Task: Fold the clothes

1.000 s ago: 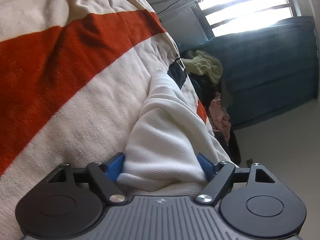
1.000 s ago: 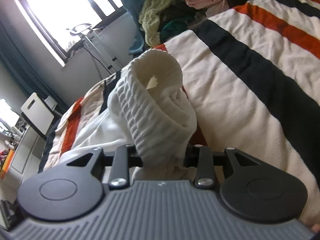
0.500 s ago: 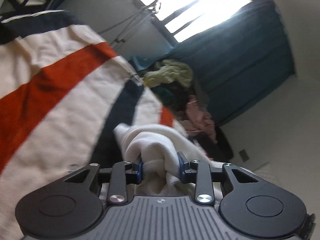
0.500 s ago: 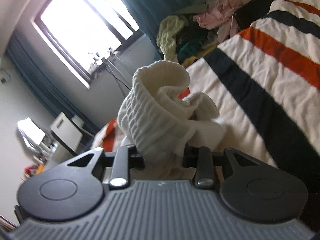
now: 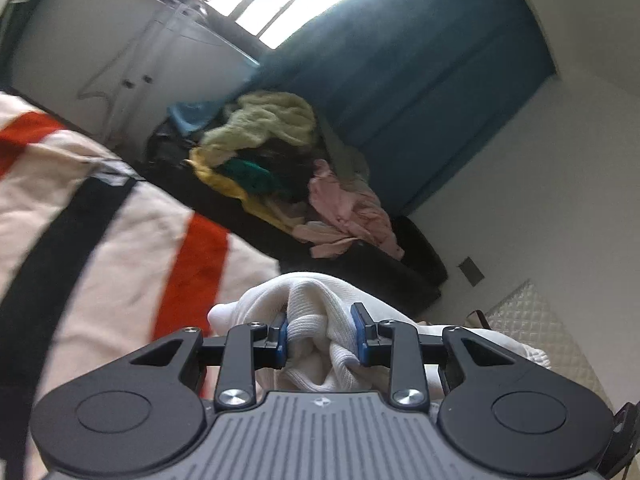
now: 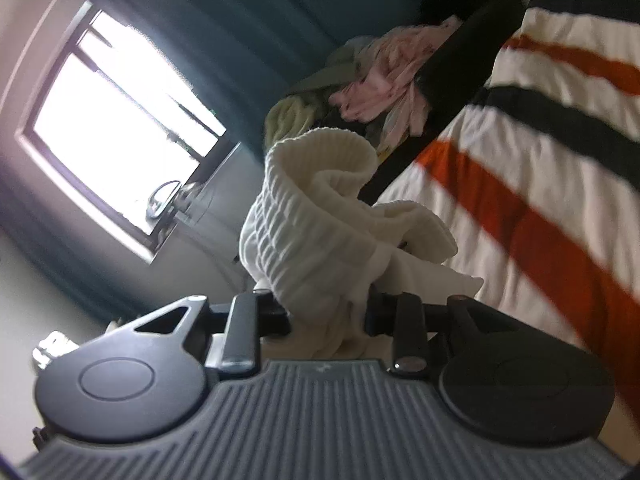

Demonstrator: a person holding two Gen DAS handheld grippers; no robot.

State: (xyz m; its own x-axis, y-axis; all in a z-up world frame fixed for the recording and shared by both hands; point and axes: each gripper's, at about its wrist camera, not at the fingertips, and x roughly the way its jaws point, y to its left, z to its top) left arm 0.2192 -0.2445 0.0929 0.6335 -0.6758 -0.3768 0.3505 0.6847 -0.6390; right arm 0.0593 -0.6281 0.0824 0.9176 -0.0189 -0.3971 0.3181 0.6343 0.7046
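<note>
Above the striped blanket [image 5: 120, 248], both tools, left [image 5: 322, 338] and right [image 6: 328, 312], clamp the white garment [image 6: 316, 216].

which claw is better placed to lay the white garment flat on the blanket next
Probably neither alone. The left claw and the right claw are both shut on the white garment, bunched above the striped blanket. If one leads, right: it holds the ribbed hem.

A cream-white ribbed knit garment [image 6: 320, 216] is seen, also white in the left wrist view [image 5: 320, 308]. The blanket [image 6: 560, 168] is patterned with cream, orange-red and black stripes. Blue pads are shown on the black fingers [image 5: 281, 338]. The curtain [image 5: 420, 80] is coloured teal, and the pile of clothes [image 5: 288, 168] is mixed pale yellow, green, black and pink.
</note>
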